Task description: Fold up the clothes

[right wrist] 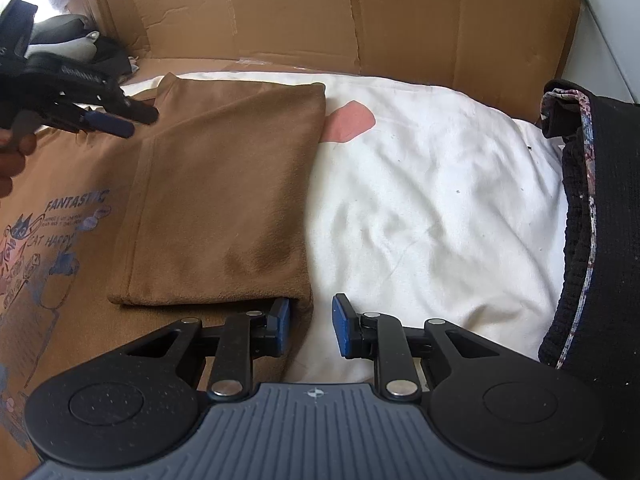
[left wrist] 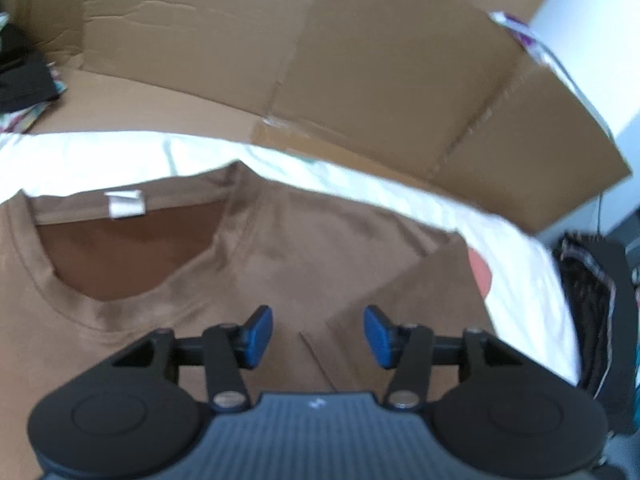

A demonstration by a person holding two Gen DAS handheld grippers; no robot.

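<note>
A brown T-shirt (left wrist: 280, 248) lies flat on a white sheet, its neckline and white label (left wrist: 126, 204) facing me in the left wrist view. My left gripper (left wrist: 320, 332) hovers open over the shoulder area with nothing between its blue pads. The right wrist view shows the shirt's side folded over as a brown panel (right wrist: 224, 184), next to a blue cat print (right wrist: 52, 232). My right gripper (right wrist: 308, 328) sits at the panel's near right corner. It is open, the cloth edge lies between the pads, and the right pad is clear of it. A hand holds the left gripper (right wrist: 132, 118) at upper left.
The white sheet (right wrist: 420, 200) spreads to the right of the shirt, with a pink patch (right wrist: 350, 122) on it. Cardboard panels (right wrist: 300, 12) stand along the back. A black knitted garment (right wrist: 600, 240) lies at the right edge. Dark items (right wrist: 80, 48) are piled at the back left.
</note>
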